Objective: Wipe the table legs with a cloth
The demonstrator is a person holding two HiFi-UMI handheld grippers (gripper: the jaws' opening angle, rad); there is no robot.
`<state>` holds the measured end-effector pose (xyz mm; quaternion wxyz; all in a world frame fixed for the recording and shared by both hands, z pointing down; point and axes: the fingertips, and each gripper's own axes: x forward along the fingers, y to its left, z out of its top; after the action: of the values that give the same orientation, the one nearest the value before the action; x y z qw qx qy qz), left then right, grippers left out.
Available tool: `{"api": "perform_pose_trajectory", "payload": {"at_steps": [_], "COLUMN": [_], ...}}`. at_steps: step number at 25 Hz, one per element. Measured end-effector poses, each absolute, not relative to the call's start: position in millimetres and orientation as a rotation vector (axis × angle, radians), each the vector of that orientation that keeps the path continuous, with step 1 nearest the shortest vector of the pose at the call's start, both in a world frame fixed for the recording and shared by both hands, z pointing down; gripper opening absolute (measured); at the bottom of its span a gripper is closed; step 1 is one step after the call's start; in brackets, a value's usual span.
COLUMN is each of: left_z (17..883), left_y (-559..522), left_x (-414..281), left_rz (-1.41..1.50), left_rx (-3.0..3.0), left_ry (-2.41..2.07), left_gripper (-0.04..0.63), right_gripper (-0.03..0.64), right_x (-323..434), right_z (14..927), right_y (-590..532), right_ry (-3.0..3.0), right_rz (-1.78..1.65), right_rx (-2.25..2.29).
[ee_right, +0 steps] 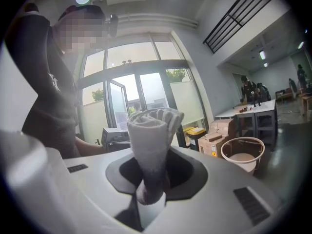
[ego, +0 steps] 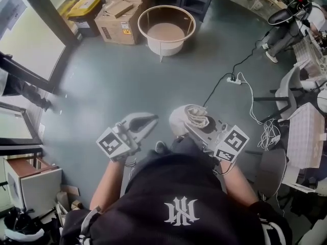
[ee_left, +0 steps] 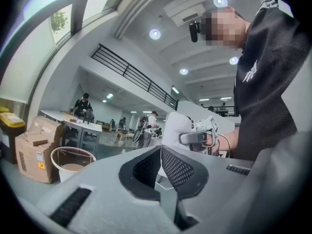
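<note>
Nearest the head camera is the person's black shirt (ego: 179,208), with a forearm reaching out from it on each side to a gripper held over the grey floor (ego: 112,80).

Left gripper (ego: 152,119): the jaws are pressed together at their tips with nothing between them. The left gripper view shows the two mesh pads (ee_left: 178,167) meeting in a closed wedge.

Right gripper (ego: 190,124): the jaws are clamped on a rolled, pale cloth (ego: 197,115). The right gripper view shows the roll (ee_right: 152,130) upright, pinched at its lower end between the jaws, its folded top standing well above them. The two grippers sit side by side, near each other but apart.

A round white table (ego: 166,15) with a raised rim stands on the floor toward its far edge, well apart from both grippers and from the cloth. It also appears in the left gripper view (ee_left: 73,162) and the right gripper view (ee_right: 243,155). Cardboard boxes (ego: 120,11) lie just beside the table on its left, and a yellow-lidded bin (ego: 84,6) stands beyond them. A white power strip (ego: 234,80) with trailing cables lies on the floor toward the right edge.
</note>
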<state>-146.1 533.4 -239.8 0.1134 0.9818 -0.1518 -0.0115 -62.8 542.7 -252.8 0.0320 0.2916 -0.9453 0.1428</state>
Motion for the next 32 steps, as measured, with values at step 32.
{"api": "perform_pose_trajectory", "payload": {"at_steps": [32], "left_z": [-233], "left_y": [361], "left_x": [-24], "left_rz": [0.120], "left_rx": [2.812], "left_ry": [-0.615], "left_gripper": [0.008], "right_gripper": [0.081], "right_x": [78], "right_z": [-233], "right_y": [364], "right_ry": [-2.970], "right_rz": [0.491], "right_rx": [0.747]}}
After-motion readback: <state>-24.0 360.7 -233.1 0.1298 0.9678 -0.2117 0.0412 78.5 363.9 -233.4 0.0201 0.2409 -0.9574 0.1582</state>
